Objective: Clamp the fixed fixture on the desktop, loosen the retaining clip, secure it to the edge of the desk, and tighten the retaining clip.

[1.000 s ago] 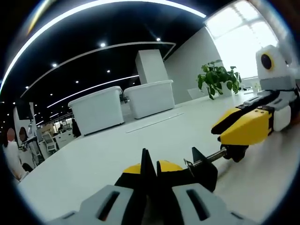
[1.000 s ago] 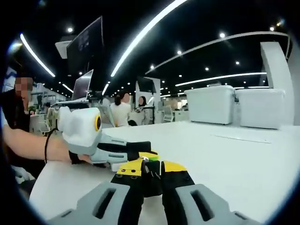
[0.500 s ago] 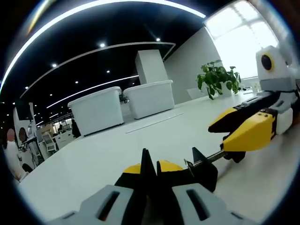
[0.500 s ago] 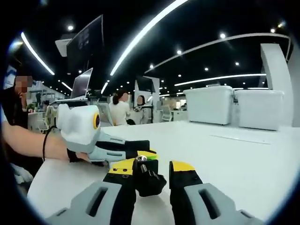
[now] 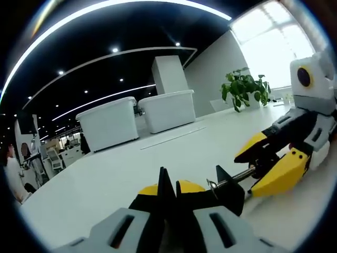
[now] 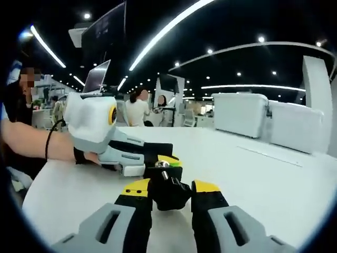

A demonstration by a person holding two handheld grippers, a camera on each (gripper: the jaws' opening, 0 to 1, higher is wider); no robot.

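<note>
While lying on white tabletop (image 5: 105, 179), black clamp fixture (image 5: 224, 192) gripped by left gripper (image 5: 168, 182), jaws closed on its body. Right gripper (image 6: 172, 191) spread wide w/ clamp's screw knob (image 6: 167, 191) between jaws, not pinched. Two white lidded bins (image 5: 139, 118) further back, contents hidden. Potted plant (image 5: 243, 87) in left gripper view; laptop (image 6: 98, 78), seated ppl in right gripper view.

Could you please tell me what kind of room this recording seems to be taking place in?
Most likely a large open-plan office. The work surface is a long white desk, seated people work at monitors in the background, strip lights curve across a dark ceiling, and a potted plant stands by a window.
</note>
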